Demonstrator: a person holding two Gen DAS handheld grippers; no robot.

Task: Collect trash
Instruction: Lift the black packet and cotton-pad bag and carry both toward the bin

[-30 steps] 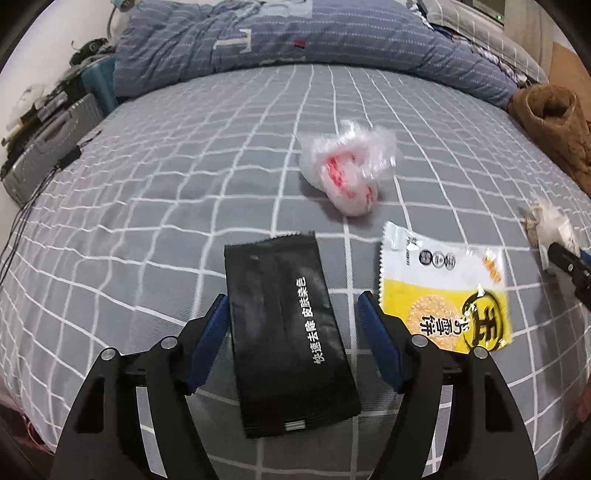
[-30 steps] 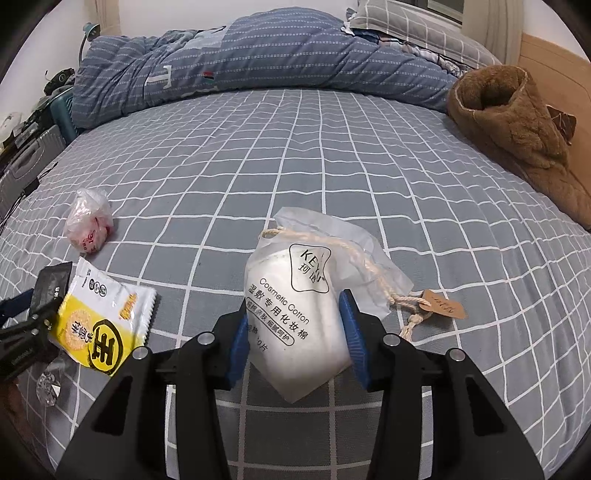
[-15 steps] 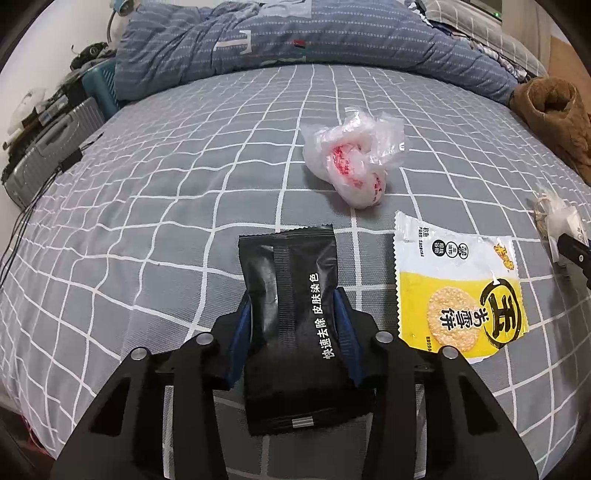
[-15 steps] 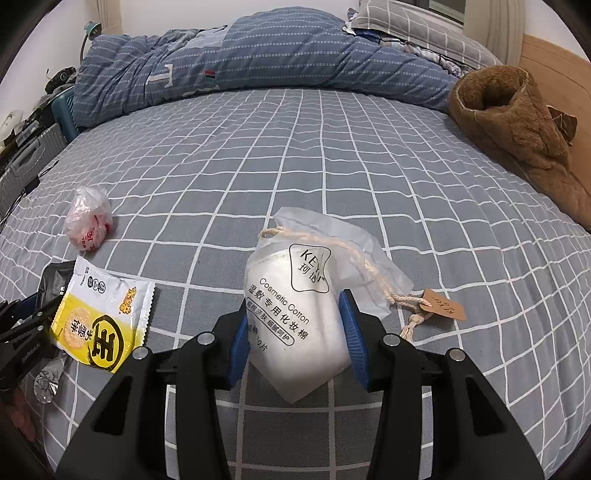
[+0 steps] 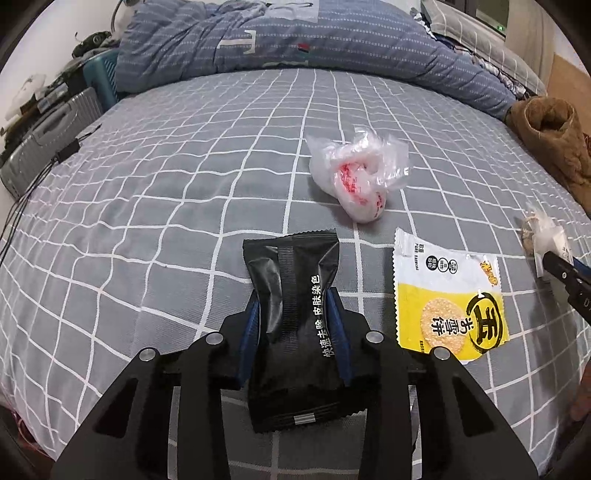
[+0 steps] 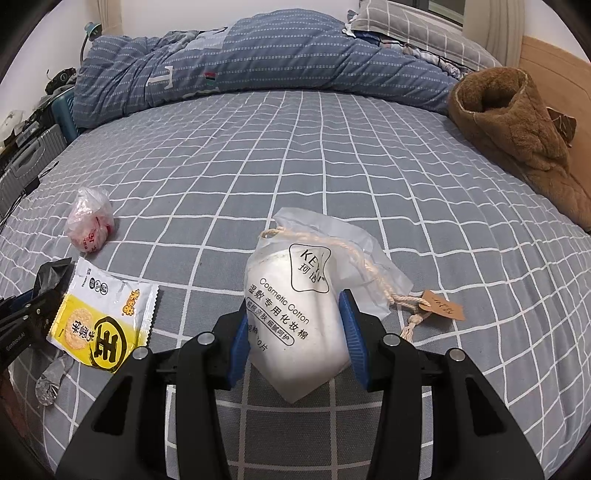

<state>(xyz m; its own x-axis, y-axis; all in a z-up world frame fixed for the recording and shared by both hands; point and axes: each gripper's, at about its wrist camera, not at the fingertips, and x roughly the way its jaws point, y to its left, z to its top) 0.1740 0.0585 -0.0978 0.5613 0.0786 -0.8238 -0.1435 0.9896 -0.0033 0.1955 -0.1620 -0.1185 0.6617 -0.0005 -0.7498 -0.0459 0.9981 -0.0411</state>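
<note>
We are pinching the crumpled black foil wrapper (image 5: 291, 325) in our left gripper (image 5: 293, 328) and the white cotton-pad pouch (image 6: 295, 325) in our right gripper (image 6: 297, 341); the yellow snack packet (image 5: 448, 299) and the crumpled clear plastic bag (image 5: 358, 177) are lying uncollected on the bed (image 5: 166, 192).

Location type: a bedroom in a home. Evidence: a bed with a grey, white-checked sheet (image 6: 332, 155); a rumpled blue striped quilt (image 6: 258, 59) along its far edge; a grey checked pillow (image 6: 413, 26) at far right; a light wooden headboard (image 6: 554, 66) at right; a brown fleece garment (image 6: 517, 125).
</note>
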